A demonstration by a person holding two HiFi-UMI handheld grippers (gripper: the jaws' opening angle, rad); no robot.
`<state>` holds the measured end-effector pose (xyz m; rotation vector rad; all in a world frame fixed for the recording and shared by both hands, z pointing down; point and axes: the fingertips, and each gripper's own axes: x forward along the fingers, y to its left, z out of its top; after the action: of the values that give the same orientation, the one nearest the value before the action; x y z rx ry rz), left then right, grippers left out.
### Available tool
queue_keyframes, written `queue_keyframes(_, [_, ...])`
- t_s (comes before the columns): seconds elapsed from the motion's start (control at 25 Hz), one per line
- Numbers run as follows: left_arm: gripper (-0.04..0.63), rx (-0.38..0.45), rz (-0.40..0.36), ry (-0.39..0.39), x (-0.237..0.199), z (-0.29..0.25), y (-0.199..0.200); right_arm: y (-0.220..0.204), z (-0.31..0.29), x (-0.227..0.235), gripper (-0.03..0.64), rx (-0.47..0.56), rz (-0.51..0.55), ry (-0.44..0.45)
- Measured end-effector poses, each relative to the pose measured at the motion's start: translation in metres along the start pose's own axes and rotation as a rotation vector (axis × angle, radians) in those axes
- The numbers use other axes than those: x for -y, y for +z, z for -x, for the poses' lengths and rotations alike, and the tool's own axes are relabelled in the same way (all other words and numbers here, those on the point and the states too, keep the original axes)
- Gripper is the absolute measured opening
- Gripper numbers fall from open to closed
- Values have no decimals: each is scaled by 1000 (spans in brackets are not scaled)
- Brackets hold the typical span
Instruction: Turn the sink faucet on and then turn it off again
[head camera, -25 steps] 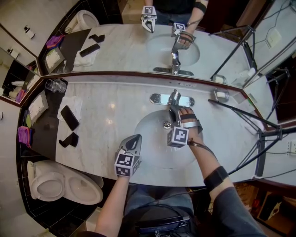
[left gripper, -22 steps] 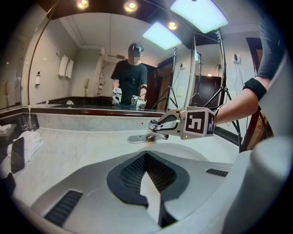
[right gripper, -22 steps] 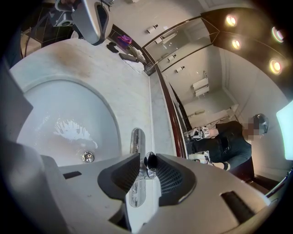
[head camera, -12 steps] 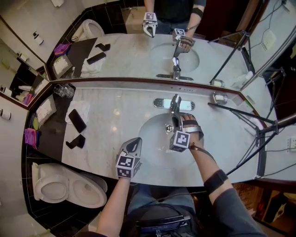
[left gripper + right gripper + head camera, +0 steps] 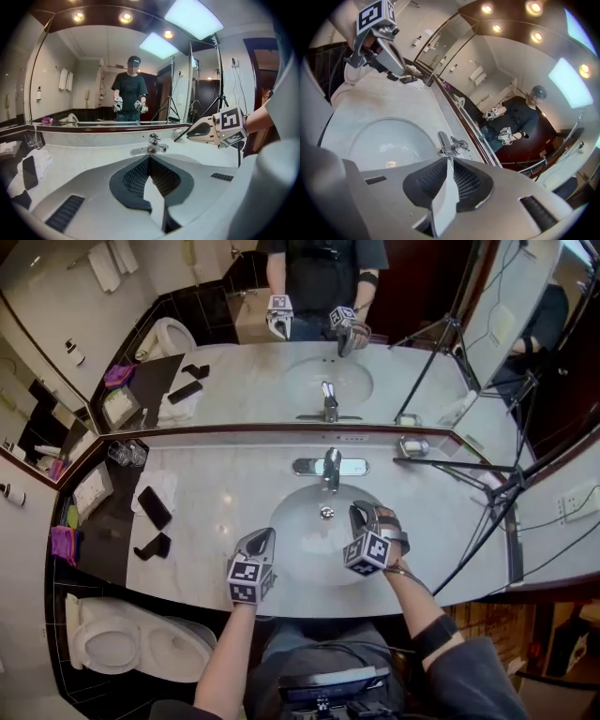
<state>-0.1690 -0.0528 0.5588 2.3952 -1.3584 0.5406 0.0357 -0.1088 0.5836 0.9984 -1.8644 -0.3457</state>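
Looks to me like the job is basically wrapped up here, or at least nothing's being worked right now. The faucet [image 5: 331, 468] sits at the back of the sink [image 5: 281, 531], centre of the head view, and I can't see any water coming out of it. Its handle looks down, and neither claw is on it.

The left gripper [image 5: 265, 538] hangs over the sink's front rim, lower left of the bowl, with its jaws pressed together and nothing in them. The right gripper [image 5: 360, 514] is over the right side of the bowl, well apart from the faucet. Its jaws have just been closing and are down to a sliver, nothing between them either (its own view just shows the faucet beyond the tips).

If the on/off cycle isn't done, what's left is reaching back to the handle, but my guess is it's off for good.

Around it on the counter [image 5: 225, 474]: a white towel [image 5: 167, 482] and two dark flat things [image 5: 155, 507] at left, drinking glasses [image 5: 127, 454] in the corner, a soap dish [image 5: 411, 446] right of the faucet. A tripod leg [image 5: 450, 465] lies across the right end of the counter, which could snag a wide swing from that side
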Motion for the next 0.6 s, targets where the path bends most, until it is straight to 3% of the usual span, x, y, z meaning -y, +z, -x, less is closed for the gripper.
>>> queue_keyframes(0.2, [0, 9, 0, -9, 5, 3, 3, -21, 43, 19, 18, 21, -170, -49])
queue_keyframes(0.6, [0, 31, 10, -31, 17, 13, 18, -67, 109, 33, 18, 83, -686, -46])
